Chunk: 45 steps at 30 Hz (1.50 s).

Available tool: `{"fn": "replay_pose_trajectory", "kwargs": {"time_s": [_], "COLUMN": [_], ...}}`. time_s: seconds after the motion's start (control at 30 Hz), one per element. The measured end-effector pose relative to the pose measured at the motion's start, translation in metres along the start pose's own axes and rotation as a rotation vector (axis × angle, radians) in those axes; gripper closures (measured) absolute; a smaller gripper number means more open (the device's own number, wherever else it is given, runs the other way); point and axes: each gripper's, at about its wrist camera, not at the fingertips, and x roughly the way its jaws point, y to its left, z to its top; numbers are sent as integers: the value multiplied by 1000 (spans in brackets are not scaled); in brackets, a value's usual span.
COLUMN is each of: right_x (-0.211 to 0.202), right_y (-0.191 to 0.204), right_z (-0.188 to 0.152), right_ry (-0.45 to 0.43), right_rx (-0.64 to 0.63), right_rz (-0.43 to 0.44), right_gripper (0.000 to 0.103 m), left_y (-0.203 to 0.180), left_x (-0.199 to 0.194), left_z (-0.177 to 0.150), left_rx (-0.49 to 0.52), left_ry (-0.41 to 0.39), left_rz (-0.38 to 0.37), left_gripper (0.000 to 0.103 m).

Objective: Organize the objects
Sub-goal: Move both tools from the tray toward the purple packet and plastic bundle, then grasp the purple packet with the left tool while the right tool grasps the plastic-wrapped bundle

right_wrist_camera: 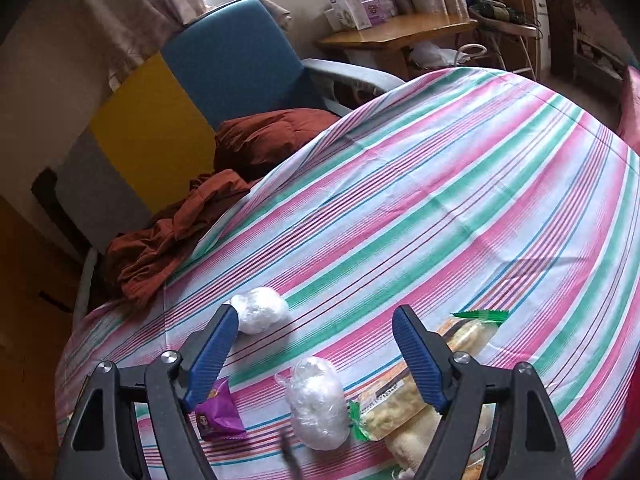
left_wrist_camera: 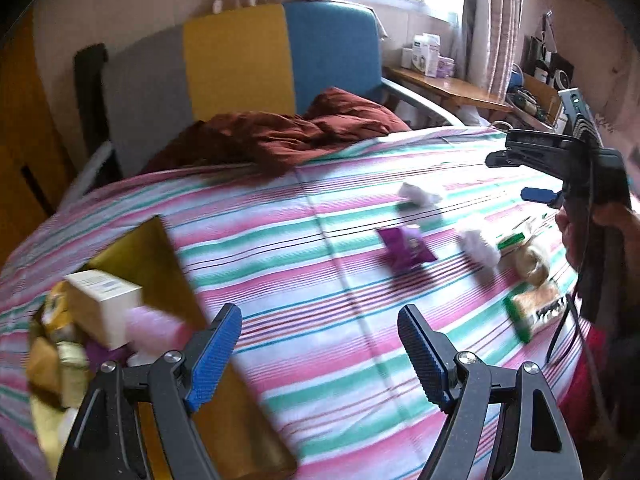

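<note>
Striped cotton sheet (right_wrist_camera: 460, 208), in pink, green, white and thin blue bands, covers a bed where small packaged items lie scattered. Left hand-held gripper (left_wrist_camera: 320, 354) hangs released above bare sheet, its ribbed blue pads wide apart with nothing between them. Beside its left finger sits a shiny gold box (left_wrist_camera: 160, 264), open, holding a cream carton (left_wrist_camera: 102, 300), a soft pink bottle (left_wrist_camera: 156, 330) and other packets too blurred to count.

Right hand-held gripper (right_wrist_camera: 316, 354) is also released, jaws spread over the sheet and gripping nothing. Between its fingers, lower down, lies a crinkly clear-plastic bundle (right_wrist_camera: 318, 404), oval and white. A second such bundle (right_wrist_camera: 262, 310) rests just beyond the left fingertip. One purple foil packet (right_wrist_camera: 220, 414) lies near that finger. By the right finger lie three clear snack packs with green sealed edges (right_wrist_camera: 394, 406), pale and lumpy inside, touching one another.

Rumpled rust-brown fabric (right_wrist_camera: 176, 236) is bunched at the head of the bed, against a padded headboard (left_wrist_camera: 240, 60) of grey, yellow and blue panels. A wooden desk (right_wrist_camera: 396, 34) stands beyond, carrying several small boxes.
</note>
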Motion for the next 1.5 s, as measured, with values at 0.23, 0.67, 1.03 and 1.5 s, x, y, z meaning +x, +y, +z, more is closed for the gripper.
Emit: {"fn": "replay_pose_trajectory", "kwargs": {"time_s": [0.23,0.67,1.03,1.5], "right_x": [9,22,56,128], "right_y": [10,30,58,79], "right_z": [-4,-9,-4,2], "right_ry": [39,71,143,240], "right_rx": [-45,-162,-279,-375], "right_rz": [14,-28,-50,-77], "right_gripper": [22,22,22,21], "left_y": [-34,-58,-47,-49], "left_x": [49,125,142,141], "left_z": [29,59,48,39], "left_rx": [26,-19,-20,-12], "left_ry": [41,155,151,99], "left_rz": [-39,-83,-111,-115], "left_gripper": [22,23,64,62]}}
